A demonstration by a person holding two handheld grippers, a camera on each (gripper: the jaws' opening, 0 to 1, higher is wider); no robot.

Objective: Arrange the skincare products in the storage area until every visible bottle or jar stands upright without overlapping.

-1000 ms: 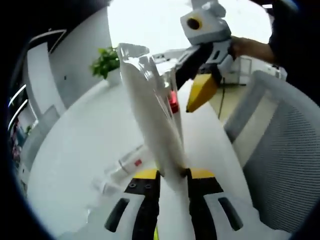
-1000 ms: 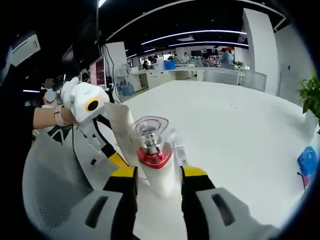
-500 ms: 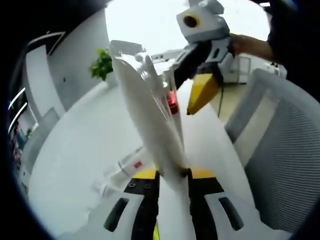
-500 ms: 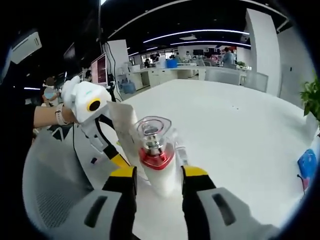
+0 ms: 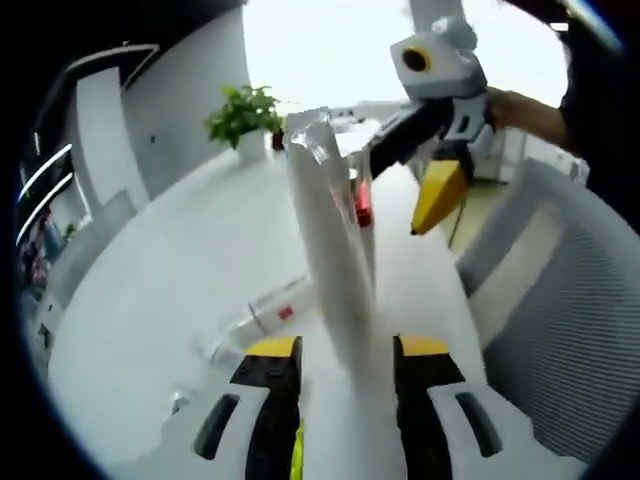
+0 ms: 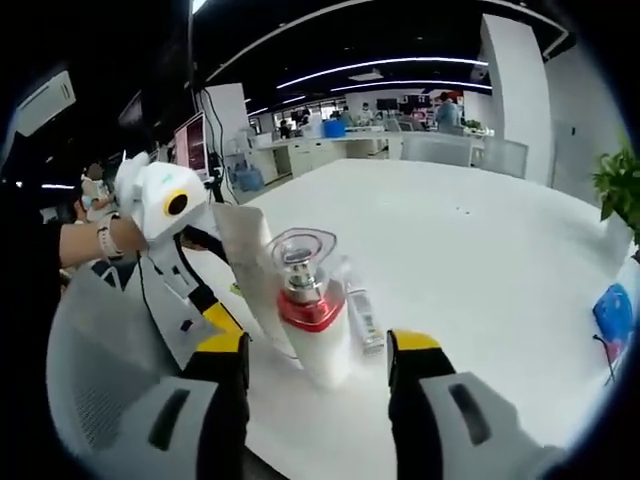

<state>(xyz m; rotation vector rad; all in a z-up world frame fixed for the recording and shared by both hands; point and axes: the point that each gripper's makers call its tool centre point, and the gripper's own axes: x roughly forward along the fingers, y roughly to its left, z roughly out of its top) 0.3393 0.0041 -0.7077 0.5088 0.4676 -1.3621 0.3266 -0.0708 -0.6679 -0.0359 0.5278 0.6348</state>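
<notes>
A white squeeze tube [image 5: 330,250] stands on its cap, crimped end up, between the jaws of my left gripper [image 5: 345,345], which is open with a gap on each side. Right behind the tube stands a white pump bottle [image 6: 312,315] with a red collar and a clear cap. My right gripper [image 6: 320,342] is open around it, jaws apart from its sides. The tube [image 6: 245,260] leans close to the bottle's left. A small clear bottle [image 5: 270,312] with a red label lies flat on the white table [image 5: 150,270]; it also lies [image 6: 365,318] just right of the pump bottle.
A grey mesh chair [image 5: 565,300] stands along the table's edge by the person's hand. A potted plant [image 5: 245,110] sits at the table's far end. A blue object [image 6: 612,315] lies at the far right. Another small clear item [image 5: 215,355] lies near the left jaw.
Both grippers have opened: the left jaws let go of the tube, the right jaws let go of the pump bottle. Both stay standing. The left view has shifted a little.
</notes>
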